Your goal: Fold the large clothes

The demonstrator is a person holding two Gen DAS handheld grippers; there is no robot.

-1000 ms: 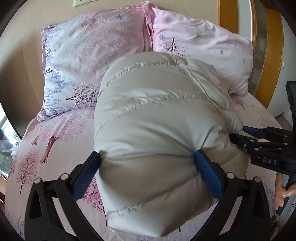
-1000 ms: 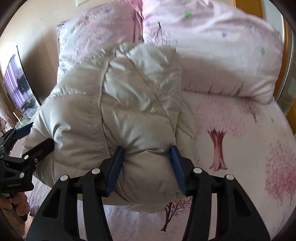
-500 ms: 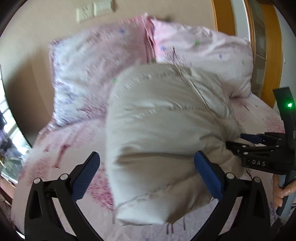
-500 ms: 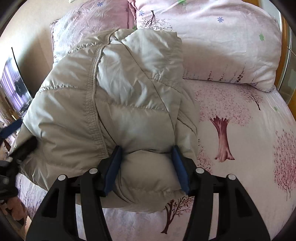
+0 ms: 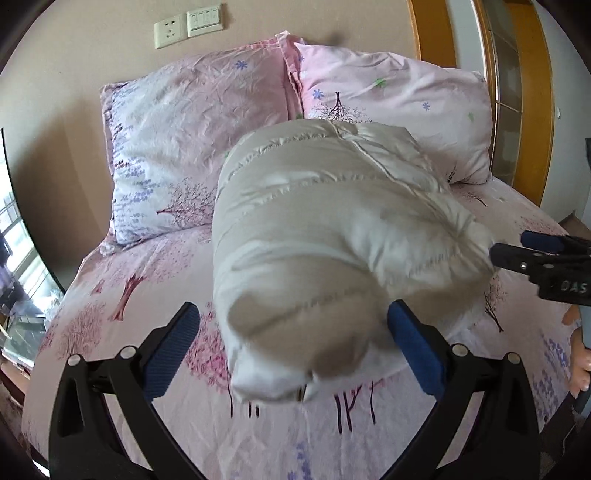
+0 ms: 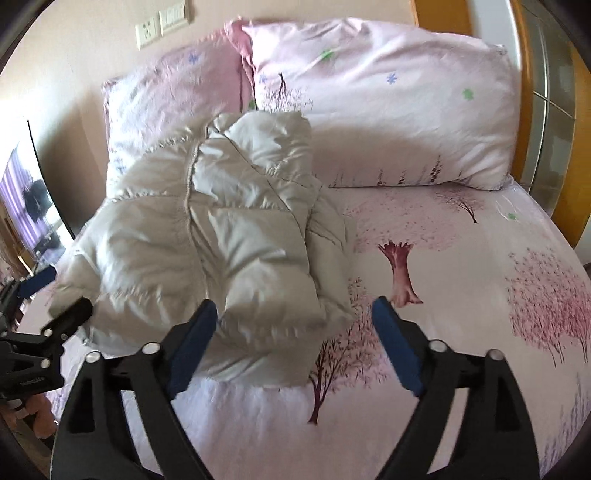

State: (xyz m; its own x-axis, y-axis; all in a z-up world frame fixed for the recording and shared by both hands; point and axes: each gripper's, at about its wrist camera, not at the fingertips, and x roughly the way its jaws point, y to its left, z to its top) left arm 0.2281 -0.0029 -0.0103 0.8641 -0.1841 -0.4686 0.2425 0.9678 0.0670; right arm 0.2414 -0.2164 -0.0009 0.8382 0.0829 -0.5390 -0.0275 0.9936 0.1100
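A bed (image 5: 147,369) fills both views, covered with a pink sheet printed with trees. Two pillows stand at its head against a beige wall: a left pillow (image 5: 192,147) in pink and lilac print, and a right pillow (image 5: 399,107) in paler pink, touching each other at their inner edges.

A bulky, cream-coloured puffer jacket (image 5: 332,236) lies folded into a thick bundle on the middle of the bed, its far end reaching up against the pillows. In the right wrist view the same jacket (image 6: 221,236) sits toward the left side of the sheet, with quilted seams and a stitched front edge showing on top.

The left gripper (image 5: 293,349) is spread wide, its blue-padded fingers (image 5: 170,350) standing either side of the jacket's near end. The right pad looks close against the fabric and the left pad stands apart from it. It grips nothing.

The right gripper (image 6: 293,343) is likewise released, its blue fingers (image 6: 395,347) wide apart just in front of the jacket's near corner.

On the wall above the pillows are a power socket (image 5: 170,33) and a light switch (image 5: 205,20) side by side.
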